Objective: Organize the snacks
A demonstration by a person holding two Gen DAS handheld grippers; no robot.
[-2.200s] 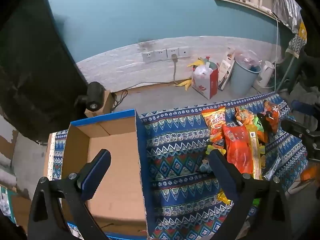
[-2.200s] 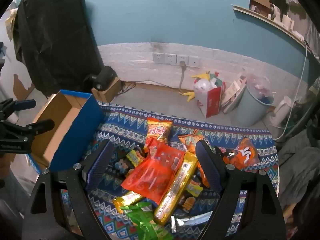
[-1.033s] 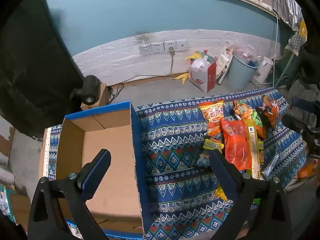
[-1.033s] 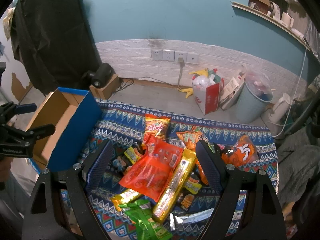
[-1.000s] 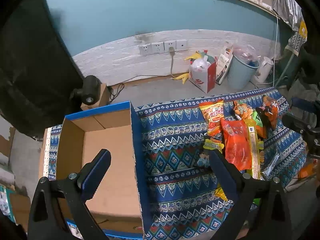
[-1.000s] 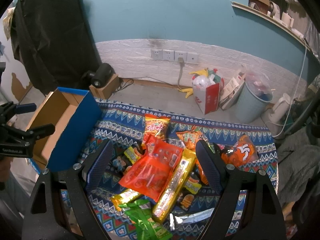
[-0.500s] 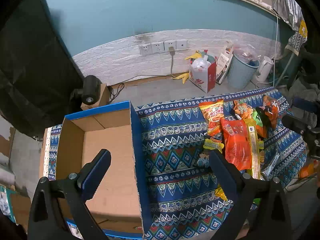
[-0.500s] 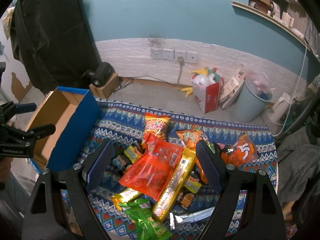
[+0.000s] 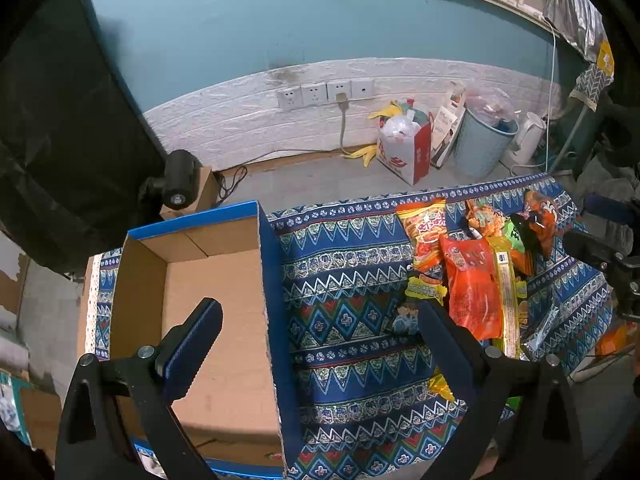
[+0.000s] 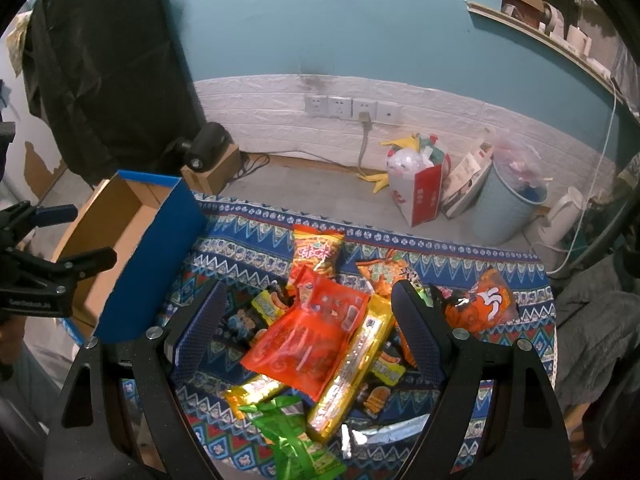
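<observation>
A: Far left on the table (image 9: pixel 340 272): cardboard box (image 9: pixel 216 300), open, nothing inside. Left gripper (image 9: pixel 320 332) above its right wall, fingers spread wide, holding nothing.

B: Middle to right: snack pile (image 10: pixel 320 320) heaped on the patterned cloth, well apart from the box. Right gripper (image 10: pixel 308 320) over it, fingers wide too, straddling the red bag (image 10: pixel 308 336) but not touching yet.

A: Risks? Packets overlapping, so probably dragging the long yellow pack (image 10: pixel 352 364) along when pinching the red one. Slippery foil, easy to drop on the way over. Also possibly clipping that tall blue box wall.

B: Readable writing? Barely any. Big white "5" on the orange bag (image 10: pixel 484 300) at far right. Chinese characters on the orange chip bag (image 10: pixel 316 256), too small to read.
</observation>
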